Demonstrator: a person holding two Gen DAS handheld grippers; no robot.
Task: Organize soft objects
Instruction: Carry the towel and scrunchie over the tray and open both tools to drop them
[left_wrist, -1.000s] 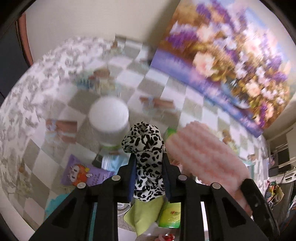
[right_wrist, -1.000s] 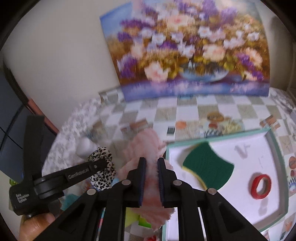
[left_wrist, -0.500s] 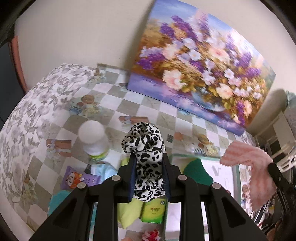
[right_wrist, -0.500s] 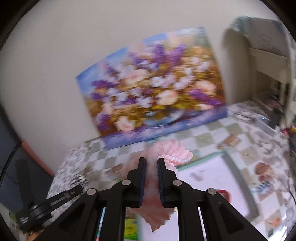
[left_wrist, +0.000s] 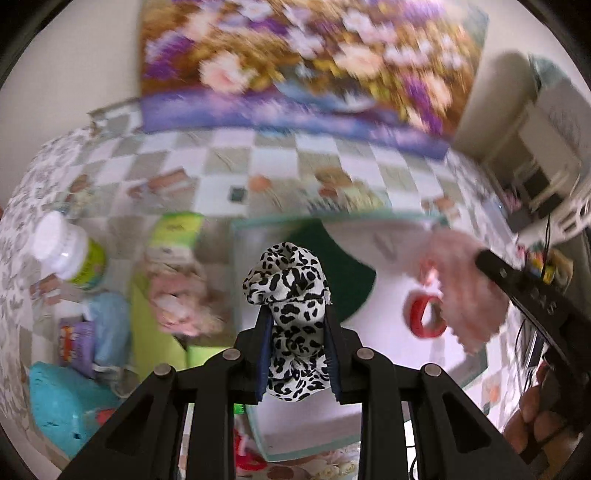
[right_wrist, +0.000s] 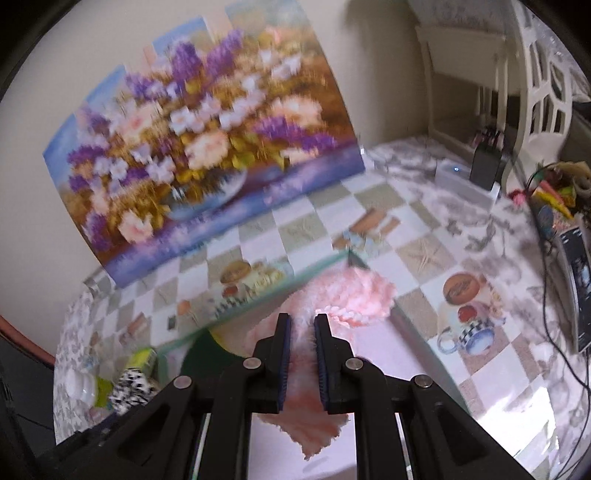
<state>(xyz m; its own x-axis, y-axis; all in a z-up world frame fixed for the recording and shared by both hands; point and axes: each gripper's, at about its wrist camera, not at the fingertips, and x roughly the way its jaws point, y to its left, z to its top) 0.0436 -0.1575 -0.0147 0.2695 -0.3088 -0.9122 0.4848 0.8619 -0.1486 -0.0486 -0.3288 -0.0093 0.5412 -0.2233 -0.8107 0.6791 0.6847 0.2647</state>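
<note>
My left gripper (left_wrist: 295, 314) is shut on a black-and-white leopard-print scrunchie (left_wrist: 286, 280) and holds it above the near left part of a white tray with a teal rim (left_wrist: 236, 236). My right gripper (right_wrist: 302, 320) is shut on a fluffy pink cloth (right_wrist: 351, 295), which also shows in the left wrist view (left_wrist: 458, 280), held over the tray's right side. A dark green sponge (left_wrist: 347, 269) and a red ring (left_wrist: 424, 317) lie in the tray.
Left of the tray lie a white-capped bottle (left_wrist: 66, 251), a green packet (left_wrist: 177, 229), a pink soft item (left_wrist: 177, 295), a blue cloth (left_wrist: 59, 402) and a purple packet (left_wrist: 72, 339). A flower painting (right_wrist: 199, 147) leans on the wall behind. Cables and a white chair (right_wrist: 539, 92) are at right.
Both grippers have swung to the right and now hang over the tray. The pink cloth has come down toward the tray's right side. Both views are blurred by motion.
</note>
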